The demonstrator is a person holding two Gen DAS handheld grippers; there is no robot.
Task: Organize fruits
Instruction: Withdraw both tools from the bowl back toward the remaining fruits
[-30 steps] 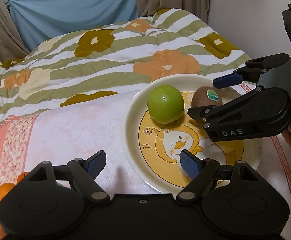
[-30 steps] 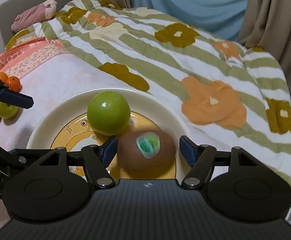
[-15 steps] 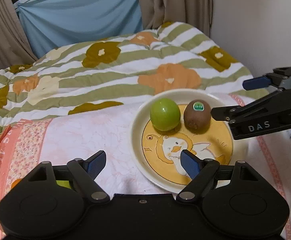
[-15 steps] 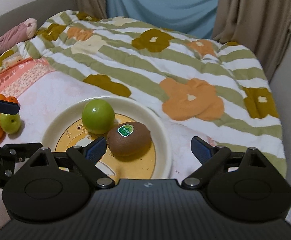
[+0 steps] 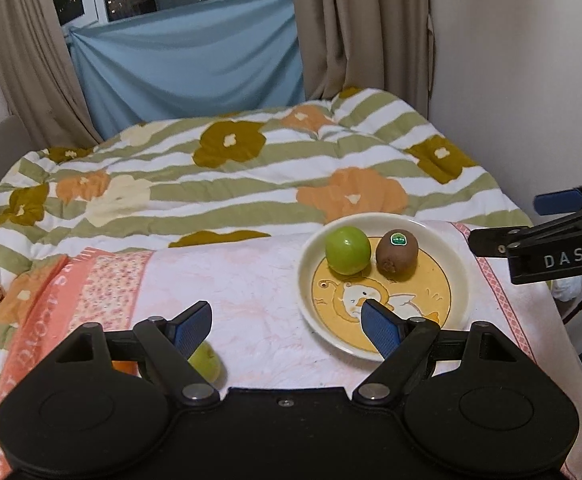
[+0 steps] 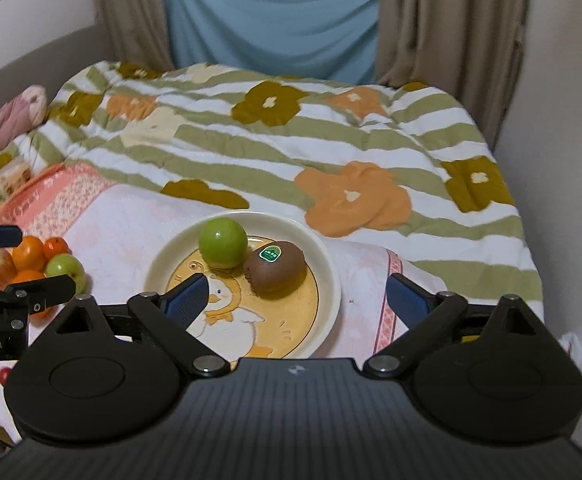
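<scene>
Kiwi (image 6: 274,270), brown, green-stickered, beside apple (image 6: 223,242)

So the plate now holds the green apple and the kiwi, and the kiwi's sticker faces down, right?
Not quite. The plate does hold the green apple and the kiwi, but the kiwi's sticker faces up, not down. The right wrist view shows the green label plainly on top of it.

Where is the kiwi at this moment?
The kiwi lies on the plate, touching the green apple to its left in the right wrist view, sticker up; neither gripper holds it.
</scene>
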